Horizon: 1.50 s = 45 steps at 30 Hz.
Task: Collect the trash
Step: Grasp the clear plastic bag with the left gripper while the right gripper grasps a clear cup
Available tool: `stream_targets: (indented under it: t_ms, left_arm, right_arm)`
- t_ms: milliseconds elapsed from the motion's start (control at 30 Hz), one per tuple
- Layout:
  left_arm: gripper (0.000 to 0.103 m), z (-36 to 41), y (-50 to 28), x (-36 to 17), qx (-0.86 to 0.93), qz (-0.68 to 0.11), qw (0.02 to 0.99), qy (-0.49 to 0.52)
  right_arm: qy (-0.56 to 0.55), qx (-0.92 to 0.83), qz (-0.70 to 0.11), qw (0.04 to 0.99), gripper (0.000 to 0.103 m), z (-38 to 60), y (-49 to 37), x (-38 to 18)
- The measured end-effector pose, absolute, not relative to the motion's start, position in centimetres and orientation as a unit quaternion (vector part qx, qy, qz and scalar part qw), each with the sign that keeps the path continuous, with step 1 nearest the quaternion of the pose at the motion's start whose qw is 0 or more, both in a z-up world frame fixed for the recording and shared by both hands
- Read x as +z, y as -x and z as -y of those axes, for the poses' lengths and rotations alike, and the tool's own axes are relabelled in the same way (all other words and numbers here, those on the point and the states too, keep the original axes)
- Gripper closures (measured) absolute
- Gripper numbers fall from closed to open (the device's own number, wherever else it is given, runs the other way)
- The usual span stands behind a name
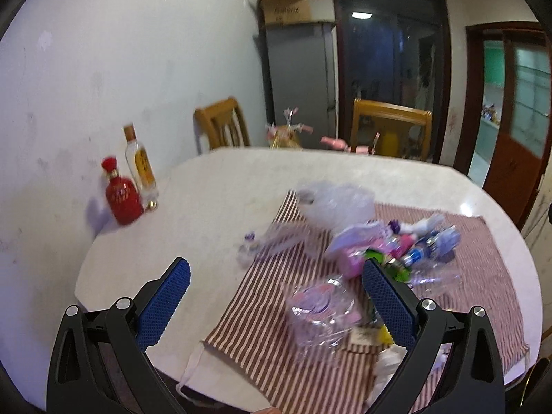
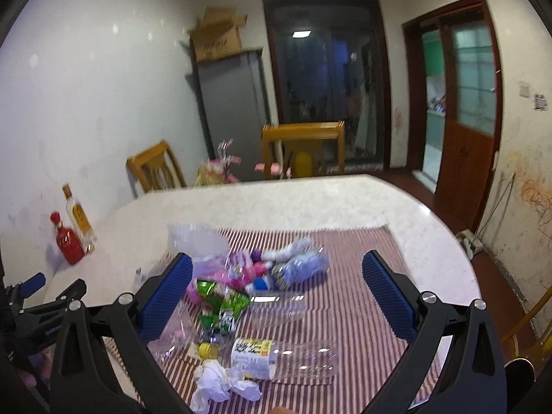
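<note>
**Trash heaped on the striped cloth, both tools above it and empty**

Trash sits gathered on the striped cloth (image 2: 348,252) spread over the worktop (image 2: 276,200), which keeps it in one reachable patch: a clear bottle with a white label (image 2: 276,357) lying on its side nearest you, crumpled tissue (image 2: 220,379) just beside it, a green wrapper (image 2: 222,305), a blue-labelled bottle (image 2: 296,267) and a thin plastic bag (image 1: 336,205) further back. The red bottle (image 1: 120,195) and the clear bottle with a yellow label (image 1: 139,162) stand well apart against the wall; they look like keepers.

Your left hand-held gripper (image 1: 276,283) hovers over the cloth's near left part, jaws spread wide, holding nothing. Your right hand-held gripper (image 2: 277,281) is raised over the pile, angled down, jaws likewise wide and empty.
</note>
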<state>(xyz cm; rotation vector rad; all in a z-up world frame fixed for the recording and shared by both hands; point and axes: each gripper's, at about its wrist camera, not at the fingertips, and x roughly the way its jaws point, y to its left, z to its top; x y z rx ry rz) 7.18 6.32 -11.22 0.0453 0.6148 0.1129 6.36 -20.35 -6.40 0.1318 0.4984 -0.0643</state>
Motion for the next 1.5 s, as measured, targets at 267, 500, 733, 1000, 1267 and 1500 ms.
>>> stream_targets:
  t_ms: [267,500,733,1000,1267,1500]
  left_arm:
    - [0.006,-7.2,-11.7,-13.8,0.049,-0.349,0.936,-0.010]
    - [0.006,-8.0,-17.0,-15.6,0.048,-0.370,0.928,0.001]
    - [0.006,-8.5,-22.3,-17.2,0.013,-0.385,0.923,0.004]
    - [0.006,-8.3,-29.3,-19.4,-0.046,-0.414,0.908,0.039]
    - [0.006,-5.2,-35.7,-20.4,-0.099,-0.434,0.895,0.034]
    - [0.007,-2.6,-38.8,-22.3,-0.126,-0.478,0.868,0.050]
  right_arm:
    - [-0.075,-0.016,-0.332,0.940,0.005,19.7,-11.6,-9.7]
    - [-0.051,-0.009,-0.429,0.902,0.010,18.2,-16.7,-14.2]
    - [0.030,-0.041,-0.525,0.850,0.034,15.5,-22.4,-20.2]
    - [0.101,-0.099,-0.554,0.821,0.053,15.3,-24.0,-23.8]
    - [0.153,-0.126,-0.554,0.808,0.098,16.9,-24.0,-24.6]
    - [0.120,-0.106,-0.546,0.823,0.098,17.8,-23.5,-23.1]
